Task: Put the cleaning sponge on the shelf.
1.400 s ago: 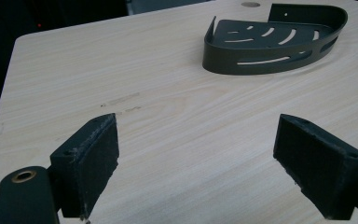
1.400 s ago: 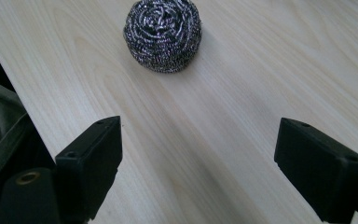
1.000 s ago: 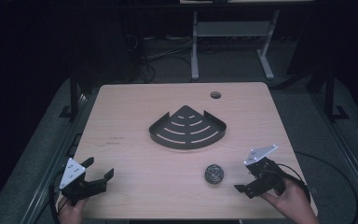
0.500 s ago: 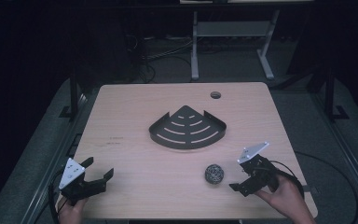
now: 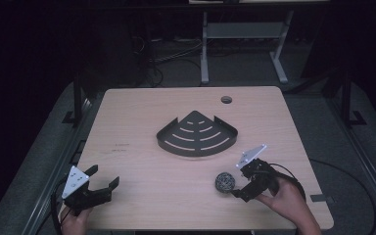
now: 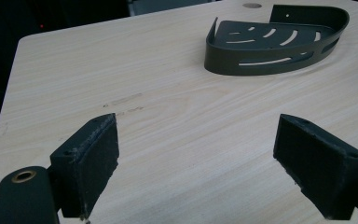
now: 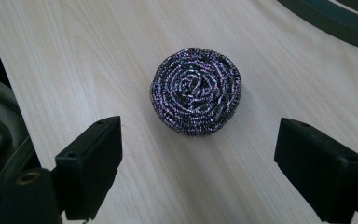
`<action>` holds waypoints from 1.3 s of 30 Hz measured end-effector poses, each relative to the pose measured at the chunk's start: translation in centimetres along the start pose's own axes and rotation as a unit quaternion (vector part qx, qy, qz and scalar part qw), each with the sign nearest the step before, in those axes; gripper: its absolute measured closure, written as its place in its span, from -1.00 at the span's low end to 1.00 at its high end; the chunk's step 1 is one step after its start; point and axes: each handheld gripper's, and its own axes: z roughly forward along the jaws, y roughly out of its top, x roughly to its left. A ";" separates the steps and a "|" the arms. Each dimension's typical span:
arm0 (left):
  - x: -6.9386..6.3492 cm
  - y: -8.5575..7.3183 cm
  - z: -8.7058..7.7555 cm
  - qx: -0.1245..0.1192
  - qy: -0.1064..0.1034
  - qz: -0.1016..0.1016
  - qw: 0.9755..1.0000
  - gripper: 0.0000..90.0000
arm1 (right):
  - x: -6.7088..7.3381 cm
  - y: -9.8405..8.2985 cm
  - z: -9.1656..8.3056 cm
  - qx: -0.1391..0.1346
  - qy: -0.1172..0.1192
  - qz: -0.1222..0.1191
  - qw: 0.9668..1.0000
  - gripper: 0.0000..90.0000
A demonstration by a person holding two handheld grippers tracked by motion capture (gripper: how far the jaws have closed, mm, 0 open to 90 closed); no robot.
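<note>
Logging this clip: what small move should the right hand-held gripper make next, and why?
Probably ease the right hand-held gripper forward until its open jaws flank the steel scourer, then close. The scourer lies just ahead of the jaws, centred, untouched on the table.

The high view looks forward and down from above the person's side of the table (image 5: 142, 122), taking in the whole tabletop and the dark floor beyond it. The left gripper view sits low and close to the tabletop near the near-left corner, facing across the table toward the corner shelf (image 6: 275, 42) farther off. The right gripper view looks steeply down from close range at the steel scourer (image 7: 196, 91), with an edge of the shelf at its top right. All three views share the wooden tabletop and the corner shelf; the high view and the right gripper view also share the scourer.
</note>
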 end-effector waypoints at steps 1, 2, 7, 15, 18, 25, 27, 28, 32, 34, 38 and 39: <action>0.0 0.0 0.0 0.000 0.000 0.000 1.000 -0.70 | 0.0 0.1 0.2 0.001 0.003 0.000 1.000 -0.67; 0.0 0.0 0.0 0.000 0.000 0.000 1.000 -0.70 | 0.0 0.3 0.3 0.004 0.003 0.000 1.000 -0.67; 0.0 0.0 -0.1 -0.001 0.000 0.001 1.000 -0.70 | -0.1 0.7 0.8 0.009 0.007 -0.004 1.000 -0.67; 0.1 0.0 -0.1 -0.001 0.001 0.001 1.000 -0.70 | -0.1 1.6 1.7 0.023 0.015 -0.009 1.000 -0.67; 0.0 0.0 -0.2 -0.003 0.002 0.000 1.000 -0.70 | 0.0 2.0 2.1 0.028 0.018 -0.011 0.999 -0.67; 0.1 0.1 -0.2 -0.004 0.002 -0.001 1.000 -0.70 | 0.1 2.7 3.0 0.042 0.021 -0.015 0.999 -0.67; 0.1 0.1 -0.2 -0.004 0.002 -0.002 1.000 -0.70 | 0.0 2.8 3.3 0.048 0.023 -0.016 0.998 -0.67; 0.0 0.1 -0.1 -0.004 0.001 -0.001 1.000 -0.70 | 0.0 2.8 3.4 0.050 0.022 -0.016 0.998 -0.67; -0.1 0.1 -0.1 -0.003 0.000 0.002 1.000 -0.70 | -0.1 3.0 4.0 0.059 0.023 -0.015 0.998 -0.67; -0.1 0.1 -0.1 -0.004 0.000 0.000 1.000 -0.70 | -0.2 3.0 4.2 0.062 0.022 -0.016 0.998 -0.67; 0.0 0.1 -0.1 -0.005 0.000 0.000 1.000 -0.70 | -0.2 3.1 4.8 0.073 0.019 -0.020 0.997 -0.63; 0.0 0.1 -0.1 -0.005 -0.001 -0.001 1.000 -0.70 | -0.2 3.1 5.0 0.076 0.018 -0.021 0.997 -0.61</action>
